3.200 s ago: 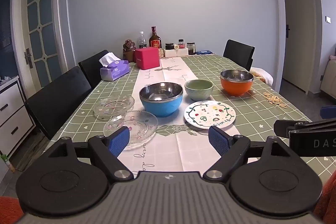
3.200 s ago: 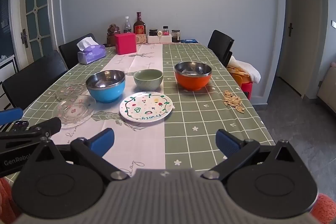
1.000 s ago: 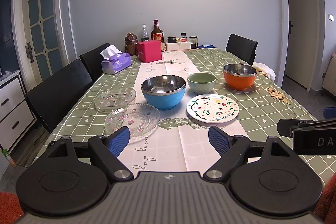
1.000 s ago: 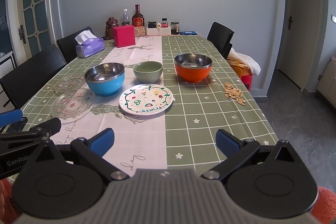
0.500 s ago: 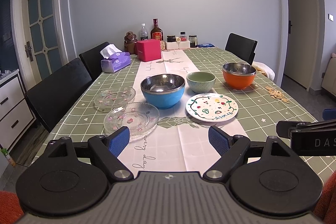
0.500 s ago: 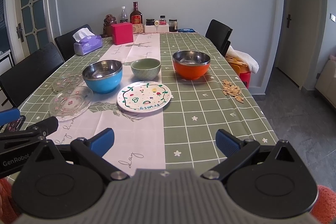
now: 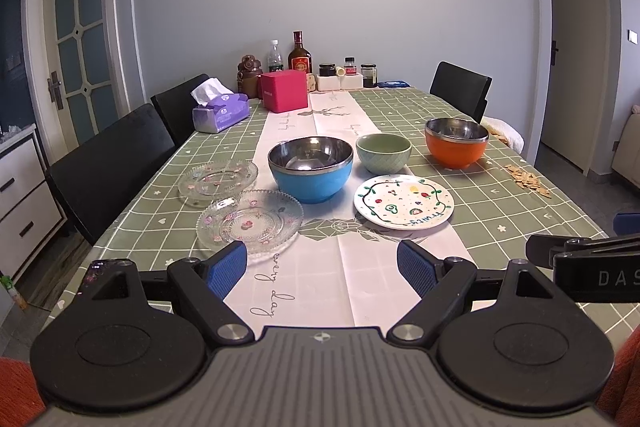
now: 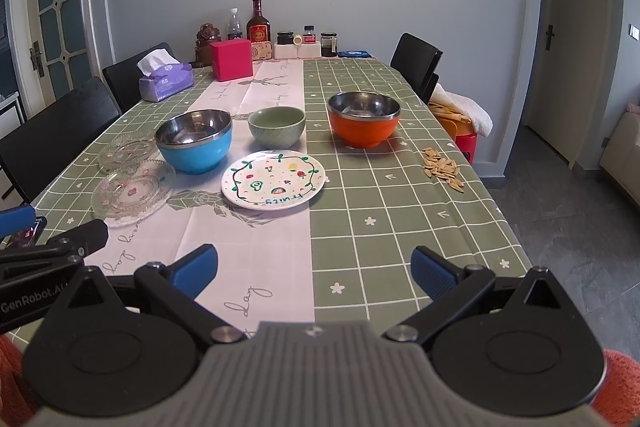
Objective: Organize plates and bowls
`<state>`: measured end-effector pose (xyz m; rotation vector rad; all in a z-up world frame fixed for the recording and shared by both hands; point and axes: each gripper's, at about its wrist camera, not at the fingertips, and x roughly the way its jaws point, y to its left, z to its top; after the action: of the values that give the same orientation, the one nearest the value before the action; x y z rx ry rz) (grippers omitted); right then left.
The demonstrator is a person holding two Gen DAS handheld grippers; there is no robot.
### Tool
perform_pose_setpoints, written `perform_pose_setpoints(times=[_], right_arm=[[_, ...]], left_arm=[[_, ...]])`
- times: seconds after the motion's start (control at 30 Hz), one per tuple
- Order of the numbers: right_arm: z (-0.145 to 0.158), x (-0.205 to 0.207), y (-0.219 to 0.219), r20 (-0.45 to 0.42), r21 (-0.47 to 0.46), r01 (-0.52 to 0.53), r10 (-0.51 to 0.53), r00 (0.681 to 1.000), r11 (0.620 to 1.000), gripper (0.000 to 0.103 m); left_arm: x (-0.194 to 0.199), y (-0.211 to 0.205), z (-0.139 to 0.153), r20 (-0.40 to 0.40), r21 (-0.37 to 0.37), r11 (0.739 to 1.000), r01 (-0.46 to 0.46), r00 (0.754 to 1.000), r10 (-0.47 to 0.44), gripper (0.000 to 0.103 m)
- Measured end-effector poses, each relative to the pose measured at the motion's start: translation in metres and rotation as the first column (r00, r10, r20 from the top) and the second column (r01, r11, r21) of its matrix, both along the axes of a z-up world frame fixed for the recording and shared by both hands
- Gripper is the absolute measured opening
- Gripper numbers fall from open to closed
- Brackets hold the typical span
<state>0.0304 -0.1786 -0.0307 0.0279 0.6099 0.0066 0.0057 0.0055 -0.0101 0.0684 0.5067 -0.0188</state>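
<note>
On the table stand a blue steel-lined bowl [image 7: 311, 169], a green bowl [image 7: 383, 153] and an orange steel-lined bowl [image 7: 456, 141]. A white painted plate [image 7: 404, 207] lies in front of them, and two glass plates [image 7: 249, 221] [image 7: 217, 181] lie at the left. My left gripper [image 7: 322, 269] is open and empty over the near table edge, short of the plates. My right gripper [image 8: 314, 273] is open and empty, near the table's front edge. The same dishes show in the right wrist view: blue bowl [image 8: 194, 139], orange bowl [image 8: 363, 124], painted plate [image 8: 273, 178].
A tissue box [image 7: 220, 112], a pink box [image 7: 284, 91], bottles and jars [image 7: 301, 57] stand at the far end. Scattered seeds [image 8: 443, 169] lie at the right edge. Black chairs [image 7: 108, 163] line both sides. A phone [image 7: 105, 267] lies near the left edge.
Both grippers have drifted slightly towards the table and the views shifted a little. No dish has moved and both grippers stay open.
</note>
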Motion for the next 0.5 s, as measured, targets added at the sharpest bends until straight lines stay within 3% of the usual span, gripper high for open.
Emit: perform_pose_setpoints(times=[0.13,0.3,0.43,0.5], right_arm=[[0.000,-0.001,-0.004,0.039,0.051,-0.047,0.045,0.998,0.998,0.100],[0.003,0.012,0.000,0.043,0.091,-0.121,0.118,0.992,0.988,0.100],[0.007,0.031,0.012,0.043,0.101,-0.180,0.176,0.983,0.979,0.100],[0.009,0.042,0.020,0.035,0.110,-0.207,0.204,0.978,0.972,0.094]], left_arm=[[0.004,0.008,0.004,-0.015,-0.071,0.997,0.034,0.999,-0.035,0.092],[0.014,0.014,0.007,-0.044,-0.031,0.997,0.068,0.997,-0.070,0.091],[0.025,0.028,0.016,-0.060,-0.076,0.992,0.101,0.993,-0.106,0.089],[0.030,0.036,0.022,-0.046,-0.087,0.989,0.116,0.992,-0.120,0.083]])
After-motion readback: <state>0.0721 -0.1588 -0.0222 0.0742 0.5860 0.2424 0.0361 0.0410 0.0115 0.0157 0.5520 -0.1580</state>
